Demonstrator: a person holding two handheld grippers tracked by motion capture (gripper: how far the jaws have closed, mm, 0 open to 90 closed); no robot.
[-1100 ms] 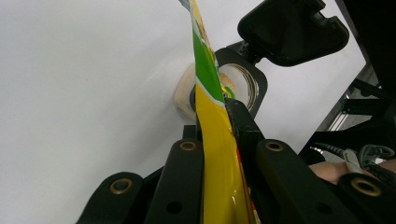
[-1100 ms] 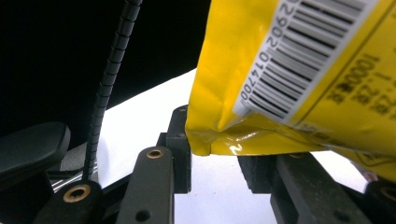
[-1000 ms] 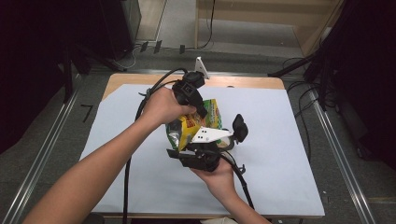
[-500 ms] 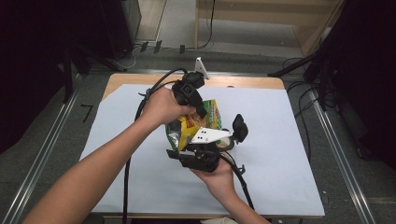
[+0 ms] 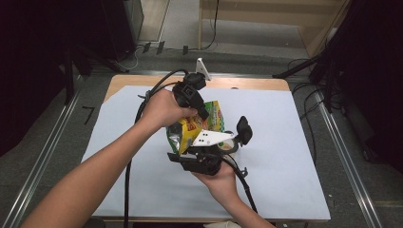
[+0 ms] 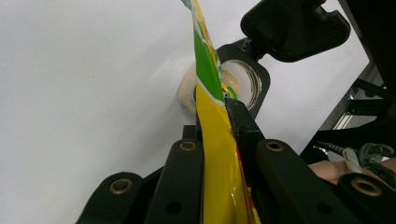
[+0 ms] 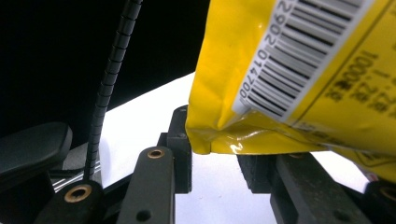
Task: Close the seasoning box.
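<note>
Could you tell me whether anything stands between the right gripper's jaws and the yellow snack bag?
Nothing visible does. In the right gripper view the snack bag hangs with its lower corner between the right gripper jaws, while the left gripper is shut on its edge.

White sheet (image 5: 142, 156) on wood table (image 5: 247, 83).

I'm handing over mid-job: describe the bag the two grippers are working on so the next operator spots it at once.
Look at the middle of the pale sheet covering the table, where the two hands meet. The snack bag hangs there above the sheet, its top edge pinched in the left gripper, its lower end at the right gripper. It is glossy yellow with a green panel and a barcode, the one brightly coloured thing among black hardware.
</note>
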